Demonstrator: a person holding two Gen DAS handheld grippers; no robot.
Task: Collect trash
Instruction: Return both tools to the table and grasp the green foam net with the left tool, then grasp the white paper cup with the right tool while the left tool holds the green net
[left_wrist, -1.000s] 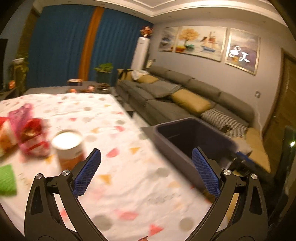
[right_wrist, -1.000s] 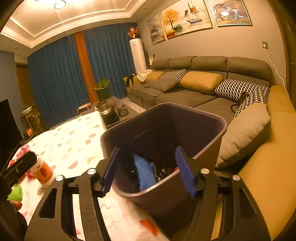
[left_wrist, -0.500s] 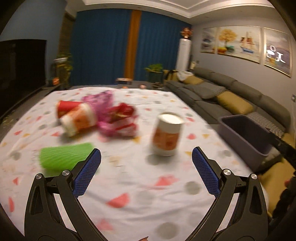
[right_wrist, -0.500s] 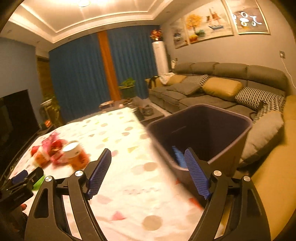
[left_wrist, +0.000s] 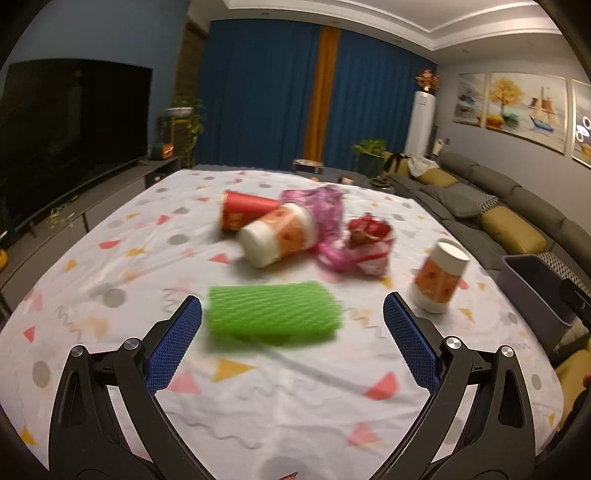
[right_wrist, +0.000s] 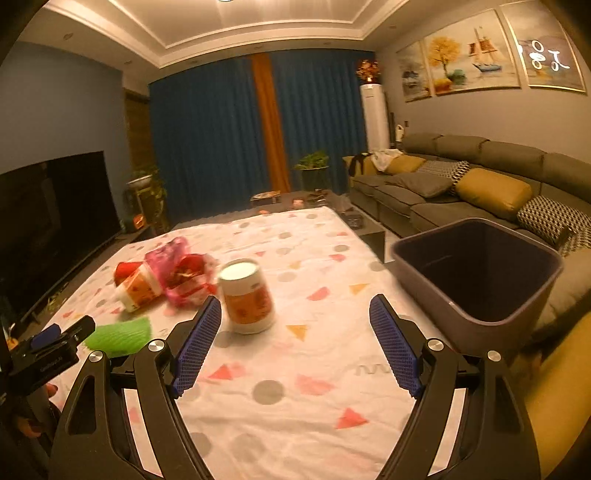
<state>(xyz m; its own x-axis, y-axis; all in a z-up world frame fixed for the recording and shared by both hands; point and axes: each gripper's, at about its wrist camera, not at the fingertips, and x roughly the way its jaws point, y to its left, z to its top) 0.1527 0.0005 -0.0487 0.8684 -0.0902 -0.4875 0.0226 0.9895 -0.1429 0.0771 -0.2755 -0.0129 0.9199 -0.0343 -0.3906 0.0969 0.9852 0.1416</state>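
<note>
Left wrist view: the left gripper (left_wrist: 292, 334) hangs over the table (left_wrist: 110, 258) with its jaws spread wide and nothing between the blue pads (left_wrist: 173, 343). Just beyond the pads lies a green foam net sleeve (left_wrist: 273, 314), flat on the patterned cloth and not touched by either finger. Farther on there is a small heap of trash: a white and orange paper cup (left_wrist: 280, 236) lying on its side, a red paper cup (left_wrist: 245, 214) behind it, also on its side, a pink plastic wrapper (left_wrist: 325, 210) and a crumpled red wrapper (left_wrist: 369, 240) to the right of them. The picture is blurred, so I cannot tell exactly which of these pieces touch each other. To the right of the heap, apart from it, an orange cup (left_wrist: 439, 277) stands upside down. The grey trash bin (left_wrist: 535, 284) shows at the right edge of the table.

In the right wrist view, the right gripper (right_wrist: 295, 343) is released as well; its jaws have just been opening and hold nothing. The upside-down orange cup stands just beyond its left finger (right_wrist: 197, 343), free of it. The bin stands to the right, beside the table and in front of the sofa (right_wrist: 461, 184). At the far side hang blue curtains (right_wrist: 207, 147).
</note>
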